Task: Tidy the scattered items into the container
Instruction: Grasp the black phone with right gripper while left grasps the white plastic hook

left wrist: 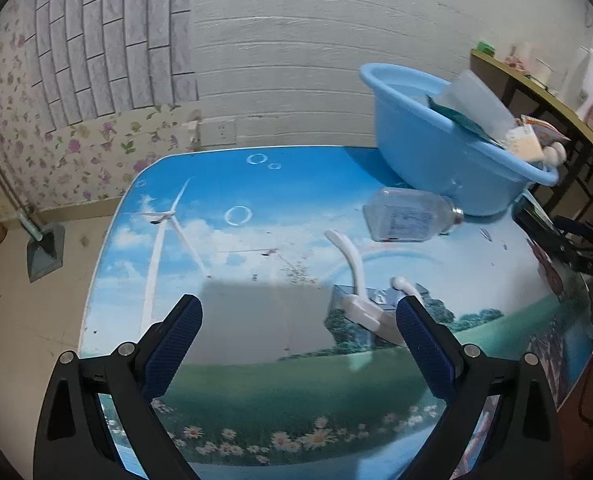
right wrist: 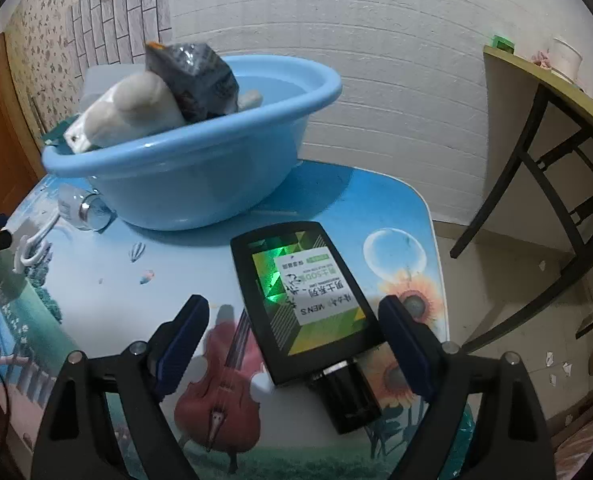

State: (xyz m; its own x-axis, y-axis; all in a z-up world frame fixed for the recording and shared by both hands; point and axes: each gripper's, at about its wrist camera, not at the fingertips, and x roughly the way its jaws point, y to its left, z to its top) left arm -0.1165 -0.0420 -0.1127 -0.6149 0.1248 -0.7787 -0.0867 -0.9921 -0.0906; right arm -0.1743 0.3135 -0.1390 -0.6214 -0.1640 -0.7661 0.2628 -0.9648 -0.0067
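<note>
A blue basin (left wrist: 436, 168) (right wrist: 200, 176) stands at the back of the picture-printed table (left wrist: 236, 240), holding a white plush toy (right wrist: 132, 112), a grey packet (right wrist: 196, 76) and other things. A clear bottle (left wrist: 408, 220) (right wrist: 84, 210) lies on its side against the basin. In front of it lies a white plastic hook (left wrist: 356, 272) (right wrist: 32, 248), just ahead of the right finger of my left gripper (left wrist: 296, 304), which is open and empty. A black tube with a green label (right wrist: 308, 300) lies flat between the fingers of my right gripper (right wrist: 294, 302), which is open.
A dark-framed side table (right wrist: 556, 152) with small items stands to the right of the table. A grey dustpan (left wrist: 44, 248) rests on the floor at the left by the flowered wall. The table's right edge (right wrist: 436, 240) is close to the tube.
</note>
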